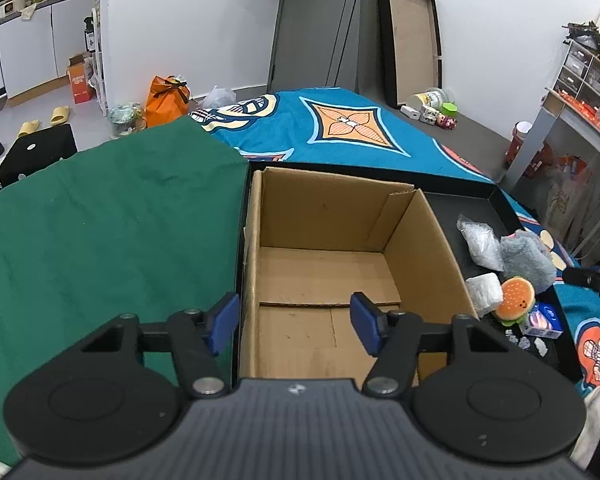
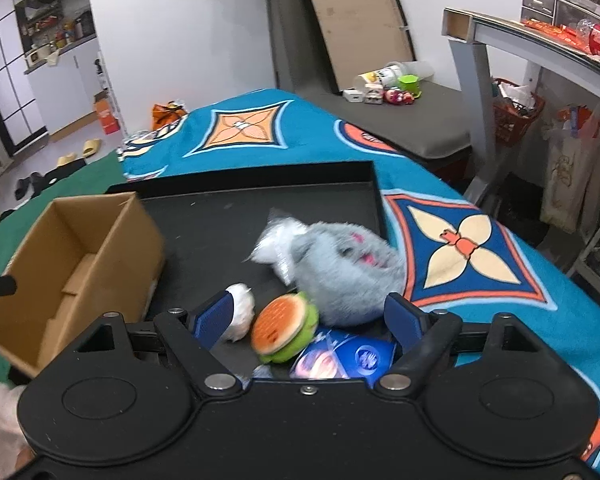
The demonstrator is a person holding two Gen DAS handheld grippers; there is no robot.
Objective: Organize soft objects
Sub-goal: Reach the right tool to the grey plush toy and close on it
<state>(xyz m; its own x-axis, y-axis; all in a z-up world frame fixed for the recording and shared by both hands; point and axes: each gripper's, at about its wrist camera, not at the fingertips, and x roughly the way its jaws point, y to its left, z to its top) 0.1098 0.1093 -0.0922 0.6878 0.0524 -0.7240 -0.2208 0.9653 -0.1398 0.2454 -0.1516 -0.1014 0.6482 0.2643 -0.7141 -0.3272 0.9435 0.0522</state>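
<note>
The soft things lie heaped at the near right of a shallow black tray [image 2: 260, 176], which sits on a patterned blue blanket [image 2: 480, 248] beside a green cloth [image 1: 100, 220]: a grey plush toy [image 2: 348, 272], a burger-shaped squishy [image 2: 284, 330], a white fluffy ball [image 2: 242, 312], a crinkled clear plastic packet [image 2: 274, 246] and a small blue packet [image 2: 348, 360] nearest the camera. All look light and yielding, so a pinch across the bulk should hold them; the plush toy is best taken across its rounded middle, where the pile gives something to bite on, and the burger across bun and base (its smooth skin may squirm out of a shallow edge grip). The plastic packet looks slippery and wants a deeper bite. The open cardboard box [image 1: 328, 264], standing in the tray's left part, shows nothing inside and seems the likely place for them. The right hand-held gripper [image 2: 310, 318] hangs low over the heap with its blue pads spread wide, the burger and blue packet between them, gripping nothing. The left hand-held gripper [image 1: 296, 320] hovers at the box's near left corner, likewise wide apart and holding nothing.
</note>
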